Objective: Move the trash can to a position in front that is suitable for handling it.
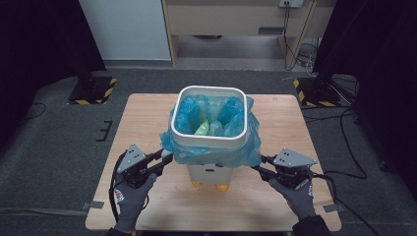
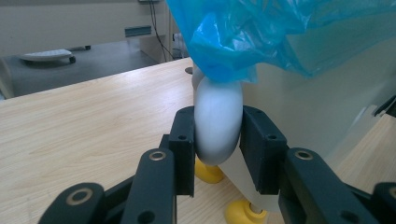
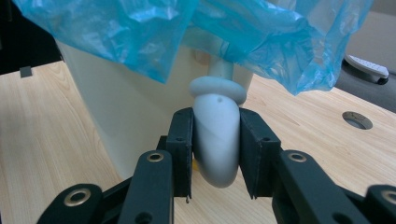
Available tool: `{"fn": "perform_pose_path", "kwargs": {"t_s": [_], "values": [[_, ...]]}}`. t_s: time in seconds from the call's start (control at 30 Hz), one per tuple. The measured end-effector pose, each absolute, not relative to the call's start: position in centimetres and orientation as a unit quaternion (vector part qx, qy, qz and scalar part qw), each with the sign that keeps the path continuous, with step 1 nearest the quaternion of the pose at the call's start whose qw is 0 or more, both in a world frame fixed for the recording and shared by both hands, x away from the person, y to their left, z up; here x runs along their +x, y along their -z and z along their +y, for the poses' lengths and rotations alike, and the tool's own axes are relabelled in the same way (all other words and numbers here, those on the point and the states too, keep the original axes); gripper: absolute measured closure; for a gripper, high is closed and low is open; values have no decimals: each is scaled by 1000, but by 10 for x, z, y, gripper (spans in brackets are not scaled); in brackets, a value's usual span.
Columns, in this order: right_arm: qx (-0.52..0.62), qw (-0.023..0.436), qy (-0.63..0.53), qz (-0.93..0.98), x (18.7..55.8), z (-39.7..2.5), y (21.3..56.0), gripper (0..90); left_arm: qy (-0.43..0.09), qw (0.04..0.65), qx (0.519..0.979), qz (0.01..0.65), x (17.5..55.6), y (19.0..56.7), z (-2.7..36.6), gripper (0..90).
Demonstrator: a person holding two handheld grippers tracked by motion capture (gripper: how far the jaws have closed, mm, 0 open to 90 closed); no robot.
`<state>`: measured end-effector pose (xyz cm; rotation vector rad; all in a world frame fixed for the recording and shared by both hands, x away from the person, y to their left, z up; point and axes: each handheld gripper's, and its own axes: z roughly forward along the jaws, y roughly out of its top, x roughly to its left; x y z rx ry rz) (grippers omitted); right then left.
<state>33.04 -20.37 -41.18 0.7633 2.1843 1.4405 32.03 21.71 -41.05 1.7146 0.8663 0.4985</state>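
So on the left side, the left tool (image 1: 166, 158) is held in a grey-gloved hand (image 1: 132, 194), low at the near-left of the tabletop (image 1: 147, 113), pointing in toward the bin. From the left gripper view its two black jaws are closed snug on a rounded white handle (image 2: 218, 122) that sticks out of the bin's side, one pad pressed on each side of it, with the blue bag's edge hanging right above it.

In the middle sits the white bin (image 1: 210, 139), upright on the tabletop, roughly centred and a bit toward the near edge. It's lined with a blue plastic bag (image 1: 219, 152) that folds over the rim and drapes down the outside all round. Inside there's something yellow-green (image 1: 202, 129) at the bottom, can't really tell what it is. The bin stands on little yellow feet (image 1: 222, 187), you can see two poking out at the front.

Over on the right, the right tool (image 1: 257, 163) comes in the same way from the near-right, held by the other gloved hand (image 1: 296, 194). In the right gripper view its jaws are clamped on a matching white handle (image 3: 217, 140) on that side of the bin, which has a ring-shaped collar just above the grip, tucked under the blue bag. Both tools have the grey three-cornered plate on top, and cables trail back along the forearms.
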Motion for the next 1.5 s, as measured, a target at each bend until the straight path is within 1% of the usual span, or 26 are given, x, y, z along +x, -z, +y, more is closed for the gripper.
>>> {"fn": "perform_pose_path", "kwargs": {"t_s": [0.33,0.57,0.63,0.67,0.77,1.0,1.2,1.27,1.33,1.5], "values": [[280,200,-523,780,326,-204,410,684,-205,553,724,358,331,412,220,662],[284,201,-521,779,325,-204,411,682,-206,552,724,358,331,413,221,658],[284,199,-524,778,325,-204,411,663,-209,550,725,357,328,412,222,655],[287,202,-529,773,324,-205,411,628,-210,550,725,358,326,413,222,654],[286,198,-542,765,322,-210,407,563,-216,542,726,365,319,417,223,589],[310,200,-565,738,319,-233,400,489,-228,504,739,385,306,433,240,490],[326,210,-573,722,320,-244,395,452,-215,464,747,425,314,464,253,430],[331,213,-571,720,321,-245,394,423,-202,451,754,432,318,476,253,412],[333,217,-573,716,321,-246,394,414,-181,450,755,442,323,488,253,412],[337,221,-571,715,323,-246,394,400,-174,411,776,447,331,507,250,394]]}}
